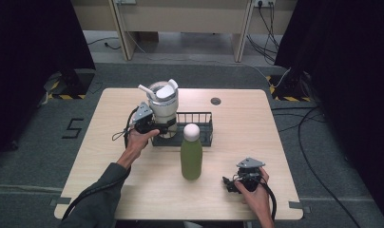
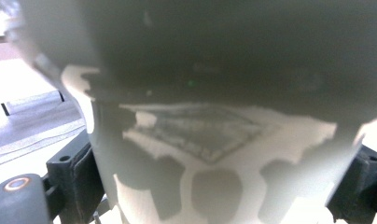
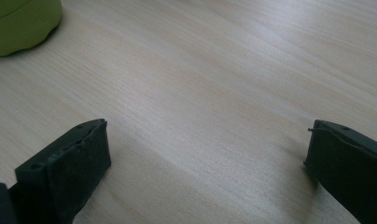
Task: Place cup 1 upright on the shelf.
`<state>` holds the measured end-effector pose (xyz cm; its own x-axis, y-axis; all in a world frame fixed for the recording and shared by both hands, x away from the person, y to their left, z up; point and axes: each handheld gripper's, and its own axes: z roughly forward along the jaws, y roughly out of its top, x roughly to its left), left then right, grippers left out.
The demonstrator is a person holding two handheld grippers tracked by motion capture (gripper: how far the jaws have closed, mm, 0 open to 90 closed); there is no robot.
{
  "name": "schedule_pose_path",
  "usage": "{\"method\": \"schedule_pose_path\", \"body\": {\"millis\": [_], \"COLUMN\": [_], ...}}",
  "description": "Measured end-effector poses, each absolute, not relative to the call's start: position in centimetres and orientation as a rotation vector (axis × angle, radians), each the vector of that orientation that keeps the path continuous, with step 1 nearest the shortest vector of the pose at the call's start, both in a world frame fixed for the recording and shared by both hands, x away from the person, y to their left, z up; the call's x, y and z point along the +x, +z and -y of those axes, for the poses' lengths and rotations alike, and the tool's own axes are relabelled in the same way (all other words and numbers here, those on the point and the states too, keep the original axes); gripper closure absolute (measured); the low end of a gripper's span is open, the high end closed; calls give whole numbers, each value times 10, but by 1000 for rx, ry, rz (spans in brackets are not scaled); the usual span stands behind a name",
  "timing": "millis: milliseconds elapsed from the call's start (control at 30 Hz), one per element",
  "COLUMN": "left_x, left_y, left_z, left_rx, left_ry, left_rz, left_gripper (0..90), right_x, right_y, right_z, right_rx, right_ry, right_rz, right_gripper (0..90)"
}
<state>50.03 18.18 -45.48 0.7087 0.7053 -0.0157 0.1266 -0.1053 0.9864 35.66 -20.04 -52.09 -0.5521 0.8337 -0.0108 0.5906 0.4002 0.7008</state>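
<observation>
Here, your left claw (image 1: pixel 158 127) clamped on the white tumbler (image 1: pixel 163 110) in the wire basket (image 1: pixel 200 127), your right claw (image 1: pixel 229 184) spread wide, resting on the counter (image 1: pixel 237 128) near the green bottle (image 1: pixel 191 156).

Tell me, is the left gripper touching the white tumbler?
Touching. In the left gripper view the tumbler sits between the two jaws, pressed against both. The high view shows the left gripper closed around the tumbler's lower part.

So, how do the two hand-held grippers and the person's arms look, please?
Both grippers are black. The left gripper and the right gripper each carry a grey three-cornered plate on top and trail a black cable. Their fingers are thick black blocks. The left arm wears a dark grey sleeve.
</observation>
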Motion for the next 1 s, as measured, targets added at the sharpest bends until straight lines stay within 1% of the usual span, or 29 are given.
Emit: {"method": "schedule_pose_path", "body": {"millis": [67, 167, 200, 233, 1000], "left_x": [500, 500, 502, 500, 496], "left_y": [-456, -457, -456, -457, -454], "left_z": [-180, -180, -184, -182, -181], "left_rx": [1596, 1590, 1633, 1614, 1638], "left_ry": [547, 549, 594, 561, 578], "left_rz": [-695, -691, -652, -684, -697], "left_gripper": [97, 97, 97, 96, 92], "right_x": [357, 357, 357, 357, 356], "right_y": [-521, -521, -521, -521, -521], "right_z": [200, 200, 200, 200, 200], "right_rx": [1230, 1230, 1229, 1231, 1234], "right_ry": [934, 934, 934, 934, 934], "right_rz": [-2303, -2303, -2303, -2303, -2304], "right_gripper": [3, 3, 3, 3, 3]}}
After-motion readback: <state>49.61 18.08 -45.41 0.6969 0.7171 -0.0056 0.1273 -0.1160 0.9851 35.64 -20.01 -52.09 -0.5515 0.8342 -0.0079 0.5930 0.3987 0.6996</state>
